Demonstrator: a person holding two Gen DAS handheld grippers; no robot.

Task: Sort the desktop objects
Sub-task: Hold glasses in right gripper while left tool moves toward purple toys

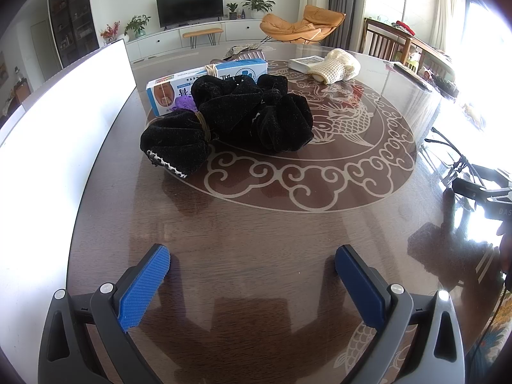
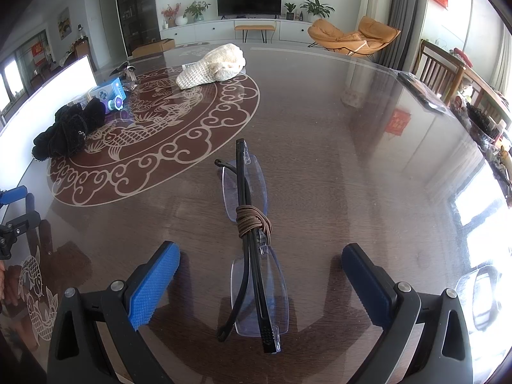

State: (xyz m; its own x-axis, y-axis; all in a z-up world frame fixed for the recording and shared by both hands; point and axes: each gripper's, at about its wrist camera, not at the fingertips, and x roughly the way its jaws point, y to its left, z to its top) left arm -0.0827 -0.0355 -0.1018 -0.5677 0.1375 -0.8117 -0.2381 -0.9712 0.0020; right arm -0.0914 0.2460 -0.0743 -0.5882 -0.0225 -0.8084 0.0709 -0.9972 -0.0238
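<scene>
**Two open tools over a glossy round table with scattered items**

Left tool (image 1: 252,283): blue-padded jaws wide apart, clamped on nothing, low over bare dark wood of the table (image 1: 256,224). Well ahead of it, a bunched black velvet cloth (image 1: 230,118) tied with a brown band, on the edge of a pale fish-and-cloud medallion. Touching behind the cloth, a blue and white box (image 1: 208,78). Further back to the right, a cream knitted pouch (image 1: 336,65) leaning on a white box (image 1: 304,62). Along the left, a bright white panel (image 1: 64,121).

Right tool (image 2: 260,280): jaws also spread, gripping nothing. Between them and stretching forward, folded rimless glasses (image 2: 252,246) with black arms, lying flat on the table, bound at the middle with brown cord (image 2: 252,220). Far left, the same black cloth and box; beyond, the cream pouch.
</scene>
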